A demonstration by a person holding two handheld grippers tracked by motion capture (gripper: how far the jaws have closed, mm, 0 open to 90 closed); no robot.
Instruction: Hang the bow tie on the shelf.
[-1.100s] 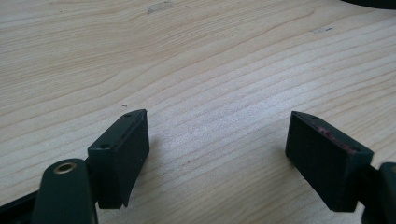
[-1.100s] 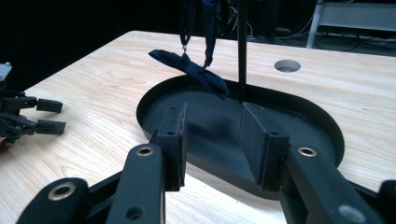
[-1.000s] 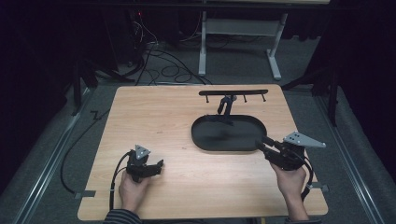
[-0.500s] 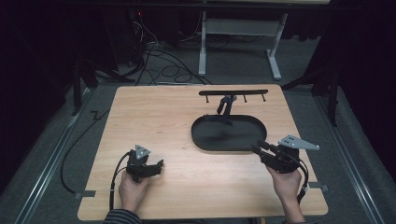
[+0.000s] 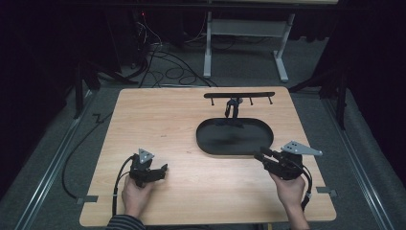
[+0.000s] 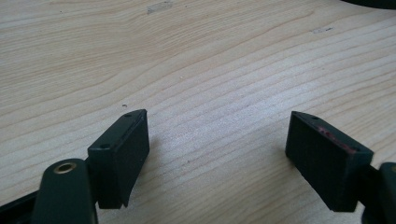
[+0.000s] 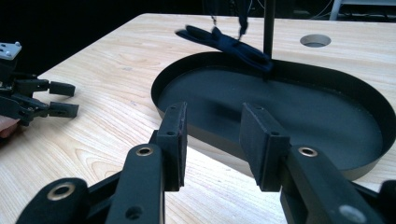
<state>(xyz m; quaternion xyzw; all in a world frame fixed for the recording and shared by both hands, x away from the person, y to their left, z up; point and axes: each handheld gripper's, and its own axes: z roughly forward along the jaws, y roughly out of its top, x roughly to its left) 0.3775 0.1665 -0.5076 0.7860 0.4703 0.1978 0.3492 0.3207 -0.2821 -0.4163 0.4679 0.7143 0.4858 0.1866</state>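
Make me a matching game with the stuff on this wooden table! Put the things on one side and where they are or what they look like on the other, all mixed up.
Things:
1. black oval metal tray
2. left gripper
3. right gripper
4. black bar rack with hooks

Places or states:
A. jaws wide open over bare wood
B. far edge of the table, behind the tray
C. jaws pointing at the tray's near rim
D. lies flat, right of the table's middle

Pairs: 1-D, 2-A, 3-C, 4-B

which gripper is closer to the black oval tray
Right. The right gripper sits just off the black oval tray at its near right rim, jaws open toward it. The left gripper rests over bare wood well to the tray's near left.
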